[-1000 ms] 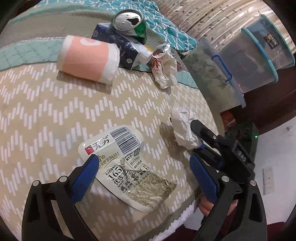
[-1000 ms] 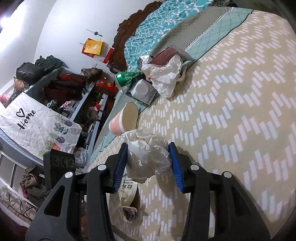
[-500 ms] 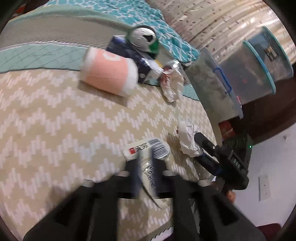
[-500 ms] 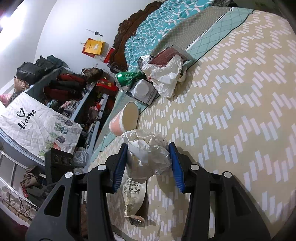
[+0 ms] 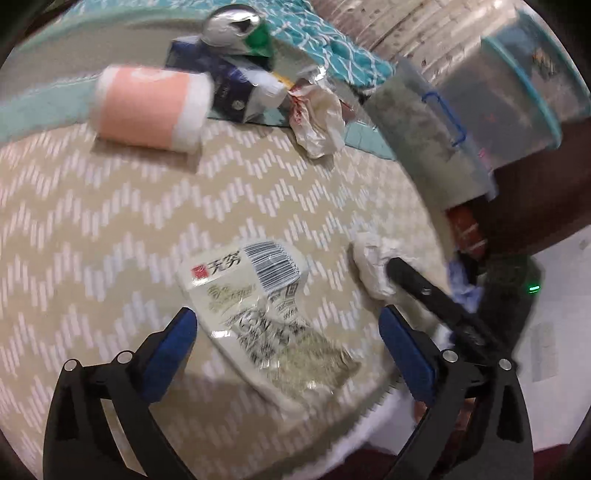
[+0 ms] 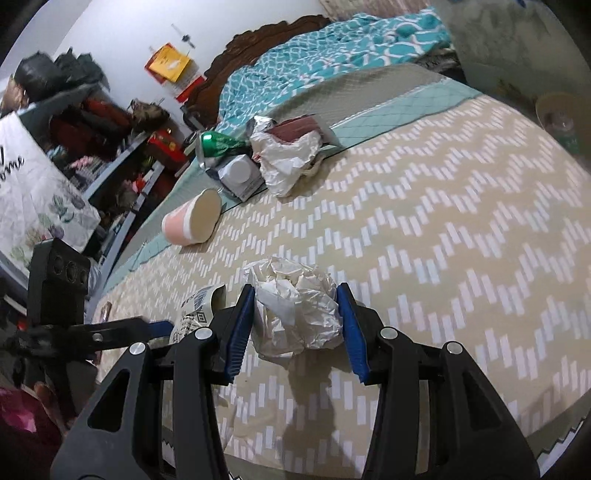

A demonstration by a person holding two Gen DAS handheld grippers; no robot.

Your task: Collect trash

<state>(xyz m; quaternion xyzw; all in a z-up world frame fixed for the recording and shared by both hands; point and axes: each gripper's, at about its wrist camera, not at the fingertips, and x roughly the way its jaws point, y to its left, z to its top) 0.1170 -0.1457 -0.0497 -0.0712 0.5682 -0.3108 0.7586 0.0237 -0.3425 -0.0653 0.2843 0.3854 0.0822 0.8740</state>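
Early on: right gripper (image 6: pixel 295 328) fingers pinch the crumpled paper ball (image 6: pixel 295 306), left gripper (image 5: pixel 284 354) spread over snack wrapper (image 5: pixel 266 314); cup (image 5: pixel 151 107), can (image 5: pixel 240 29), carton (image 5: pixel 225 85) left on bed (image 5: pixel 74 221).

left gripper (image 5: pixel 284 332) jaws wide, right gripper (image 6: pixel 297 325) jaws narrowed

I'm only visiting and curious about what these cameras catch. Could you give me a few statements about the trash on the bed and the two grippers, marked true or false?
1. The right gripper has its blue pads on either side of a crumpled white paper ball. True.
2. The left gripper is clamped shut on the pink-and-white paper cup. False: it is open, above the flat printed plastic packet.
3. The cup lies on its side. True.
4. The green drink can stands alone near the bed's edge. False: it lies beside the carton.
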